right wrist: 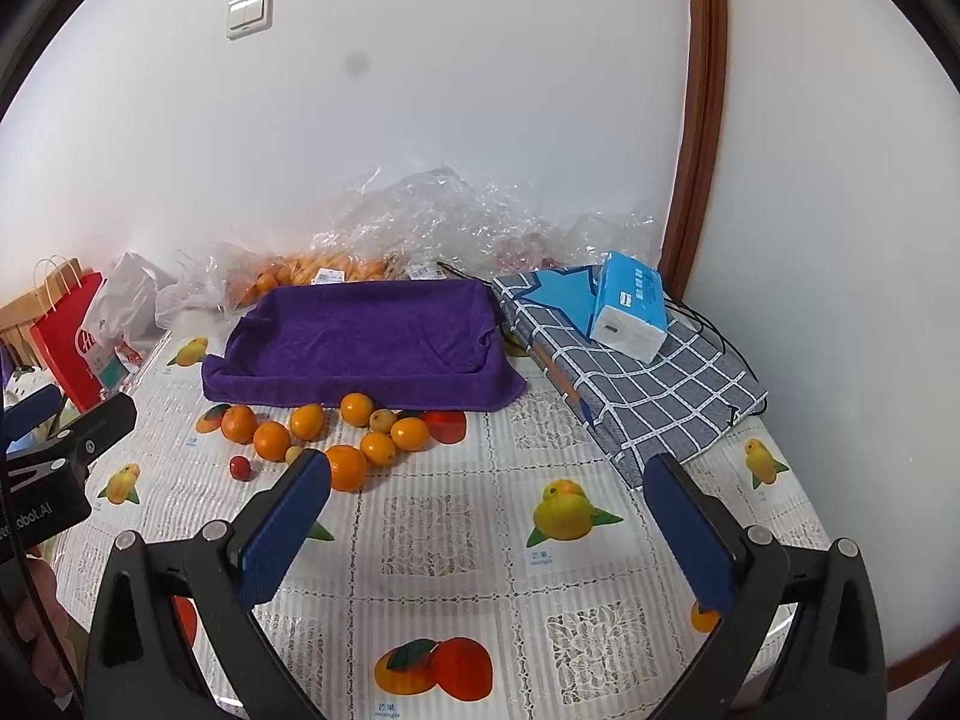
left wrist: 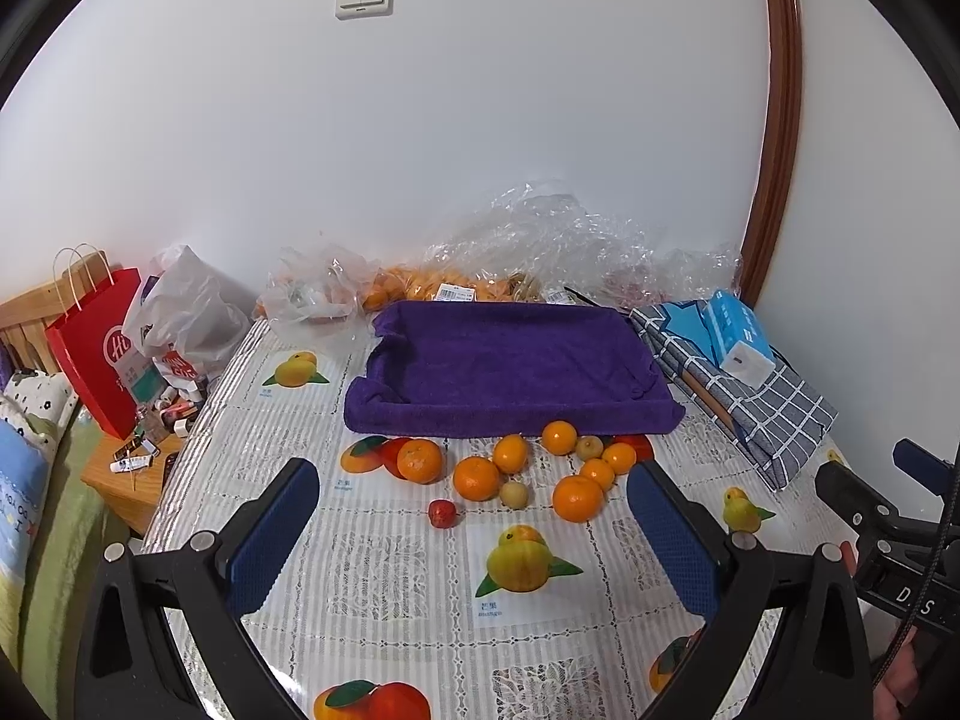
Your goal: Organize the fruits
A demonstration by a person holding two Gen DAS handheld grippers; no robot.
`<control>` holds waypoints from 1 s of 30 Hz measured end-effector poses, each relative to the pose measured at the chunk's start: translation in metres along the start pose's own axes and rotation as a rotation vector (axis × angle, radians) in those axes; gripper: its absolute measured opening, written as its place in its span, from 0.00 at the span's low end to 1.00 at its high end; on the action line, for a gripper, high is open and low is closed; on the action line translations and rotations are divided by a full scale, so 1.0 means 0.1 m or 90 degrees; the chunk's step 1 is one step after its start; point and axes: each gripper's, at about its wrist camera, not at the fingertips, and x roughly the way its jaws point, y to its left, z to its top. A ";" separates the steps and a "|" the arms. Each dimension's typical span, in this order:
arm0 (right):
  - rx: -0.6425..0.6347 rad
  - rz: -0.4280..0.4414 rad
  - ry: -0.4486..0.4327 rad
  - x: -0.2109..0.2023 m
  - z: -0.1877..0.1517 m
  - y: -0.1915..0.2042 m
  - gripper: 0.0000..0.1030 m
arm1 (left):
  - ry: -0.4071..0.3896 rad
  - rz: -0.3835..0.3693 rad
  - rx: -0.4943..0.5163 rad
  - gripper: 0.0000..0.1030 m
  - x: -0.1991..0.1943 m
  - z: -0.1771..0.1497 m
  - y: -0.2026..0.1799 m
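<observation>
Several oranges (left wrist: 475, 478) lie loose on the tablecloth in front of a tray lined with a purple towel (left wrist: 510, 360). Two small yellow-green fruits (left wrist: 514, 494) and one small red fruit (left wrist: 443, 513) lie among them. The same pile (right wrist: 347, 467) and purple tray (right wrist: 366, 336) show in the right wrist view. My left gripper (left wrist: 474, 516) is open and empty, just short of the pile. My right gripper (right wrist: 489, 504) is open and empty, to the right of the pile. The tray holds no fruit.
Plastic bags of oranges (left wrist: 384, 288) lie behind the tray against the wall. A folded checked cloth (left wrist: 756, 396) with a blue tissue pack (left wrist: 741, 336) sits right of the tray. A red paper bag (left wrist: 96, 348) stands off the table's left edge.
</observation>
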 end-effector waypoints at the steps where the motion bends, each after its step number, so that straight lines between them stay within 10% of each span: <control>1: 0.000 0.000 0.000 0.00 0.00 0.00 0.99 | -0.001 0.000 0.000 1.00 0.00 -0.02 0.00; 30: 0.002 0.008 -0.012 -0.05 -0.01 0.04 0.99 | 0.001 0.000 -0.001 1.00 -0.01 -0.01 0.03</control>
